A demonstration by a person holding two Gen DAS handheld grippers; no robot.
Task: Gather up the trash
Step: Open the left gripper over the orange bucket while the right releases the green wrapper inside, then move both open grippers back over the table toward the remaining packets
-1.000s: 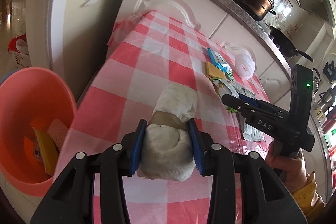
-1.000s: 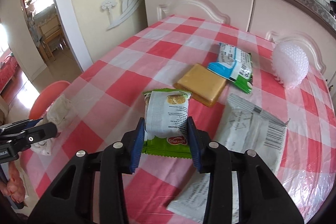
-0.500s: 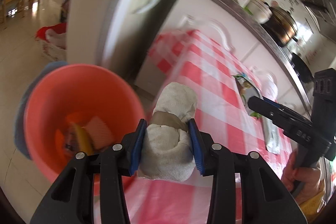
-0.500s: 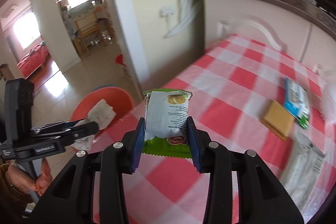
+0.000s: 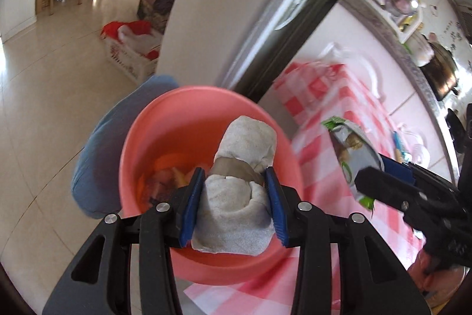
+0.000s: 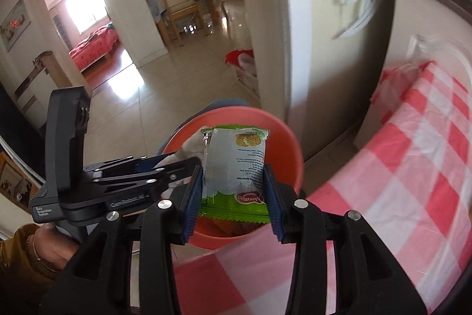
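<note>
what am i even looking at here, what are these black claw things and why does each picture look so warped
No robot here: a person holds a black hand tool in each hand. Each tool ends in tongs with two blue-padded fingers, and a wide-angle camera on it looks out along them, which bends the picture.

The left tool's picture shows the left tongs around a taped wad of white paper. Their jaws are opening, with the wad between them. It hangs over a pink bin beside a table with a red-checked cloth. The bin already holds some trash.

The right tool's picture shows the right tongs around a green and white snack wrapper; their jaws are opening too, over the same bin.

Each picture also shows the other tool from the side.

The job is collecting trash.
</note>
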